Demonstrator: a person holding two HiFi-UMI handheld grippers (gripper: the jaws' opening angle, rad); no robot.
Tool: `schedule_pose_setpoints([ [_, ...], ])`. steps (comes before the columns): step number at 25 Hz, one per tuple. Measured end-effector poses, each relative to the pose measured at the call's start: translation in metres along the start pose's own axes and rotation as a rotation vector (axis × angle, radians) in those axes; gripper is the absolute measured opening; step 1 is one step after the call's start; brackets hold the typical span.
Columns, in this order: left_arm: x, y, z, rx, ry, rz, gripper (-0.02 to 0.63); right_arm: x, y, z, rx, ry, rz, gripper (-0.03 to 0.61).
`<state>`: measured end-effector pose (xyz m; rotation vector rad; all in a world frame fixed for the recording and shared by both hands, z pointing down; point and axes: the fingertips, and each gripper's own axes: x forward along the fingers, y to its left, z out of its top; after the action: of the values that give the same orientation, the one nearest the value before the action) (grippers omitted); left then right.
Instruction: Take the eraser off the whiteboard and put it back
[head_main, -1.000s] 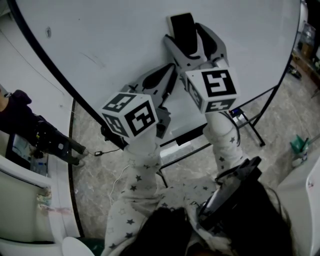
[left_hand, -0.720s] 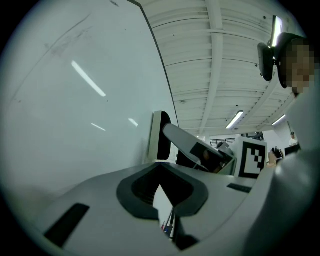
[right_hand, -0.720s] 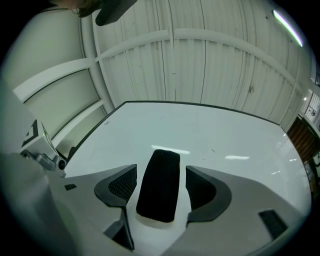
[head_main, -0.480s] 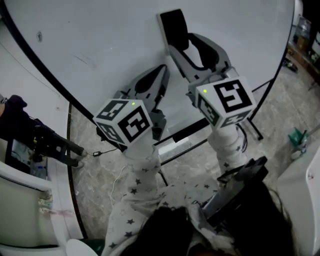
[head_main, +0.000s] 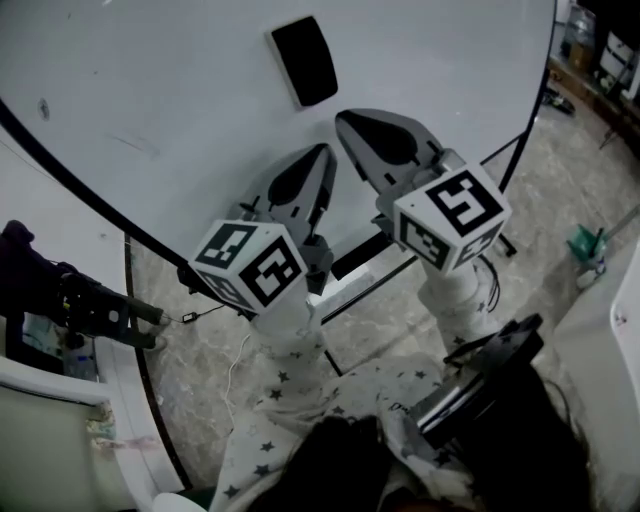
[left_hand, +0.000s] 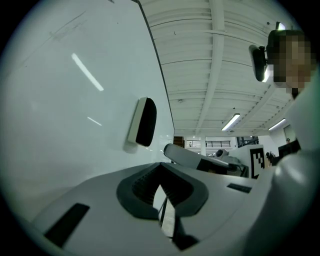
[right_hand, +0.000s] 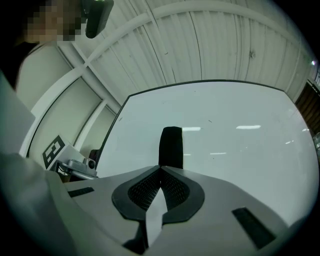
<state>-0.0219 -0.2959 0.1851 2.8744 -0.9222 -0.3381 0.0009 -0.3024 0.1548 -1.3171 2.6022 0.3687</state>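
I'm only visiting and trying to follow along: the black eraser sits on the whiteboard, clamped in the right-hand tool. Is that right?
Not quite. The eraser does sit on the whiteboard, but the right tool is not clamping it. Its jaws are shut on nothing, apart from the eraser. The right gripper view shows this, and the head view shows the gap.

My right gripper (right_hand: 160, 170) has its grey jaws pressed together. The ribbed dark pads (right_hand: 146, 191) meet at the tips with nothing between them. Just past my tips a black oblong eraser (right_hand: 171, 146) stands upright on the glossy white whiteboard (right_hand: 240, 150); I cannot tell whether my tips touch it. Pale strips of light (right_hand: 248, 127) reflect on the board to the eraser's right. A thin dark frame (right_hand: 200, 81) edges the board, and above it runs a ribbed white ceiling (right_hand: 200, 40).
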Motion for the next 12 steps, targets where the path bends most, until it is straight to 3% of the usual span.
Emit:
schedule_pose_setpoints([
  [6, 0.005, -0.020, -0.018, -0.006, 0.020, -0.048, 0.002, -0.022, -0.010, -0.026, 0.069, 0.063, -0.007, 0.008],
  [12, 0.023, -0.081, -0.059, 0.010, 0.063, -0.074, 0.002, -0.095, -0.030, -0.036, 0.157, 0.089, 0.013, 0.008],
])
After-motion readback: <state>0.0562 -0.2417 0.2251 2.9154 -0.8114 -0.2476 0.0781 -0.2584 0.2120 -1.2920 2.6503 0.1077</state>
